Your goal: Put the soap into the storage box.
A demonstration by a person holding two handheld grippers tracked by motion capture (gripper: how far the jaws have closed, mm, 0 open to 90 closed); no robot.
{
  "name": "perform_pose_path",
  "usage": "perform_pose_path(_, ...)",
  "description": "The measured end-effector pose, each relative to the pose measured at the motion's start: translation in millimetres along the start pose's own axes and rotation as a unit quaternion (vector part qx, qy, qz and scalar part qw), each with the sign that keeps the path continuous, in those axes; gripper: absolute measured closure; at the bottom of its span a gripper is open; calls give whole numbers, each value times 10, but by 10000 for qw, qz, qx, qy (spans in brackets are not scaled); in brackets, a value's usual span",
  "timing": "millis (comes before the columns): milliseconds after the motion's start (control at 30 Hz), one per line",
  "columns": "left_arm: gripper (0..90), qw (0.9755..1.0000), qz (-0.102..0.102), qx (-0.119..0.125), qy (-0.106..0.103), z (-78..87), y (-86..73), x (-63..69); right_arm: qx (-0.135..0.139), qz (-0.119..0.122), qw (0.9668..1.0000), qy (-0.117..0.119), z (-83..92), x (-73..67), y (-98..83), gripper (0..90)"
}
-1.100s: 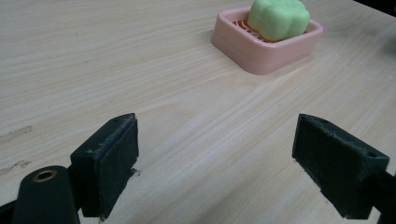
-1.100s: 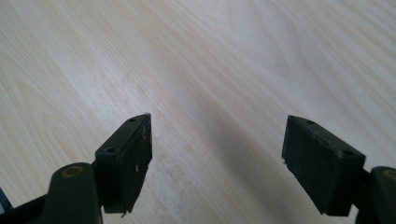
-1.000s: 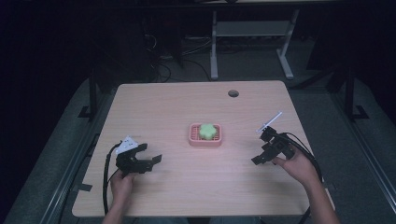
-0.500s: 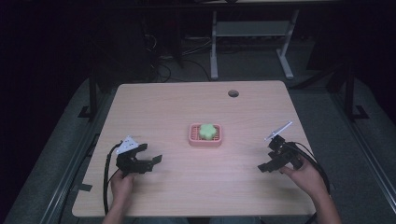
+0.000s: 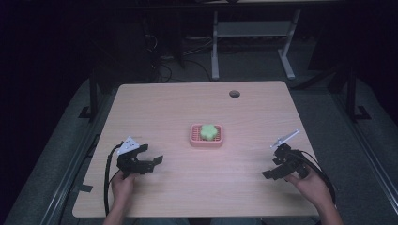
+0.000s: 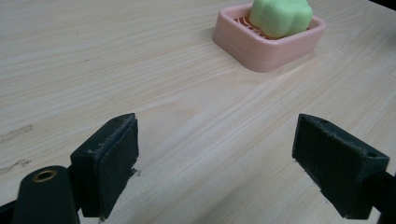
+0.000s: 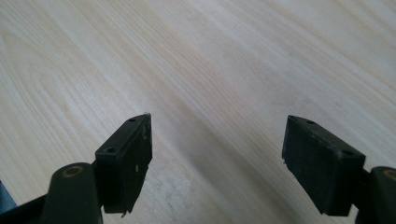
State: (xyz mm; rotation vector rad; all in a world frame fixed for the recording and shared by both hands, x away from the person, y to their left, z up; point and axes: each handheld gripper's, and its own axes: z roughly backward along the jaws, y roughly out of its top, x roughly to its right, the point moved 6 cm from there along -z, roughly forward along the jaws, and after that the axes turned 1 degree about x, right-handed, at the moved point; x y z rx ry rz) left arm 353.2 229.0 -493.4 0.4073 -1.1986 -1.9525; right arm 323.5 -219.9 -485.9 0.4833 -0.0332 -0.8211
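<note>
A pale green, flower-shaped soap point(image 5: 208, 131) sits in a pink ribbed dish point(image 5: 195, 140) at the centre of the light wood table point(image 5: 187, 103). The left gripper point(image 5: 151, 163), at eight o'clock, and the right gripper point(image 5: 271, 171), at four o'clock, are both spread wide and empty. Dark floor and a desk frame point(image 5: 253, 37) lie at twelve.

A light wooden table point(image 5: 187, 108) with rounded corners carries everything. A pink tray point(image 5: 206, 140) lies directly on it near the middle, and a green block point(image 5: 209, 131) rests in the tray. Far right of centre, a round hole point(image 5: 234, 93) sits in the tabletop. The wood grain runs left to right.
</note>
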Motion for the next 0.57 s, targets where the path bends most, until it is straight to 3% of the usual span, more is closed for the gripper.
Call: perform_pose_path(567,143,9999,-106,-49,32,-12,-9,4,331,-68,9993,-146,-52,-146,-294,242)
